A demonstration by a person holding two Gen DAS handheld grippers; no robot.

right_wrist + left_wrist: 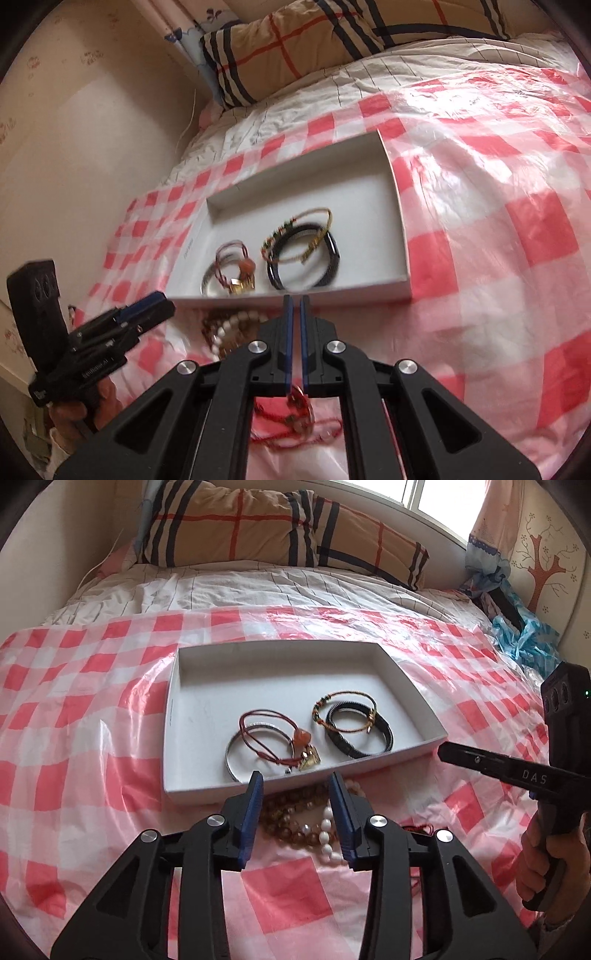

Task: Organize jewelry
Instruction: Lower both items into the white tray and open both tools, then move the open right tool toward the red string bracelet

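Note:
A shallow white box [173,716] [400,229] lies on the checked sheet. Inside it are a silver bangle [229,753], a red cord bracelet with an orange heart [266,734], a black band [384,734] [328,273] and a braided gold-green bracelet [325,701]. In front of the box lies a heap of amber and white bead strings [299,827] [229,328]. My left gripper [295,784] [162,308] hangs open over that heap, touching nothing. My right gripper [296,301] [445,749] is shut and empty near the box's front right corner, above a red string bracelet [295,417] [419,829].
The red-and-white checked plastic sheet [92,738] covers a bed. Plaid pillows [258,520] lie at the head under a window. A wall [74,147] borders the left side. Blue fabric and a bag [524,638] are bunched at the far right. A hand [546,864] holds the right gripper's handle.

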